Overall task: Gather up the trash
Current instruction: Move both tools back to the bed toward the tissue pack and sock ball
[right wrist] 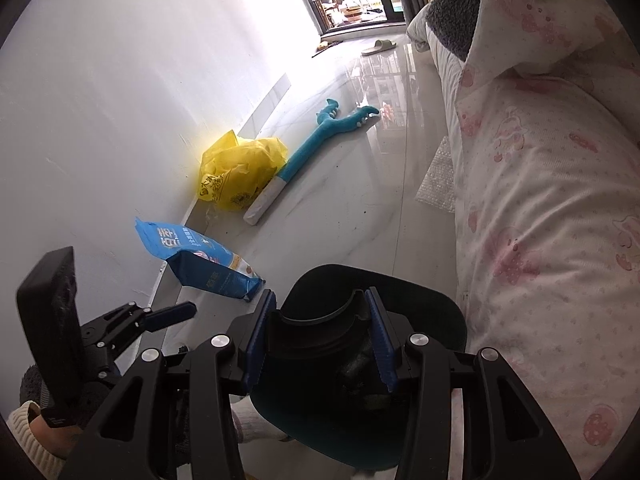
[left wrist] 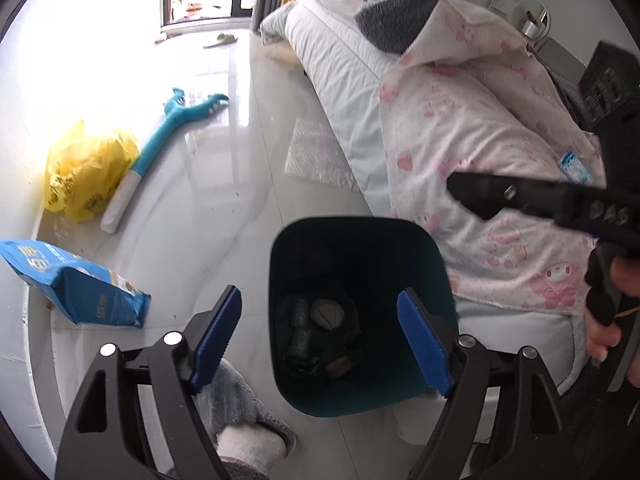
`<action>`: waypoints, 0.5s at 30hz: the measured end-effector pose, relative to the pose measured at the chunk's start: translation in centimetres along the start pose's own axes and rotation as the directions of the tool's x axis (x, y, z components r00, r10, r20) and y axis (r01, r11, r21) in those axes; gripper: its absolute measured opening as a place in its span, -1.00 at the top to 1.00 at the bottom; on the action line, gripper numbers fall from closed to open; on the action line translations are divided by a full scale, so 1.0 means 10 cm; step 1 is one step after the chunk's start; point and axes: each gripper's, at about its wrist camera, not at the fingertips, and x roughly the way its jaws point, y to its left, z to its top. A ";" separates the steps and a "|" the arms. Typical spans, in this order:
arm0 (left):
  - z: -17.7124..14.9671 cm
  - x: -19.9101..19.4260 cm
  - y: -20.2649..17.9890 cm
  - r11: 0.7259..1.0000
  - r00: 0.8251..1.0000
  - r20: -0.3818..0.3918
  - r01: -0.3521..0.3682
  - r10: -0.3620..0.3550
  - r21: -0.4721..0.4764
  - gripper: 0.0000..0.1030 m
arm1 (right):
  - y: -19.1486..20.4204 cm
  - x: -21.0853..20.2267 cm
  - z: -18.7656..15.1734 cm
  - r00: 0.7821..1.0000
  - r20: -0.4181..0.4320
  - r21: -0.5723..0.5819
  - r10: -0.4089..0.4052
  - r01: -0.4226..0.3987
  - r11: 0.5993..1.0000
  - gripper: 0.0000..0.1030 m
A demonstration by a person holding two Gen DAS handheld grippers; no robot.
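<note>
A dark teal trash bin [left wrist: 360,248] stands on the floor beside the bed, with a grey crumpled wad [left wrist: 327,314] and several dark scraps at its bottom. My left gripper [left wrist: 320,293] hangs open above the bin's mouth, with nothing between its blue pads. In the right wrist view my right gripper [right wrist: 320,293] is shut on a black curved plastic container [right wrist: 316,332], held just over the bin [right wrist: 432,300]. One black finger [left wrist: 480,196] of the right gripper shows at the right of the left wrist view, over the quilt.
A blue packet [left wrist: 80,280], a yellow plastic bag [left wrist: 84,168] and a teal plush toy [left wrist: 176,128] lie along the white wall. Bubble wrap [left wrist: 316,156] lies by the bed. A small blue wrapper [left wrist: 574,166] rests on the pink quilt [left wrist: 480,140]. A slippered foot [left wrist: 240,420] stands beside the bin.
</note>
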 end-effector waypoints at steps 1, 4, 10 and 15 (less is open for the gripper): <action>0.01 -0.05 0.01 1.000 1.000 0.020 -0.012 0.012 0.002 -0.65 | 0.00 0.04 -0.01 1.000 -0.009 0.004 -0.002 0.002 1.000 0.10; 0.04 -0.17 0.04 0.999 0.997 0.073 -0.033 0.033 0.004 -0.69 | 0.02 0.15 -0.04 0.999 -0.035 0.010 -0.014 0.015 1.000 0.10; 0.10 -0.42 0.04 0.997 0.981 0.183 -0.068 0.063 0.023 -0.79 | 0.00 0.33 -0.09 0.996 -0.075 0.034 -0.036 0.039 0.999 0.10; 0.13 -0.61 0.06 0.996 0.965 0.251 -0.086 0.078 0.018 -0.81 | -0.04 0.45 -0.14 0.992 -0.111 0.051 -0.056 0.062 0.997 0.09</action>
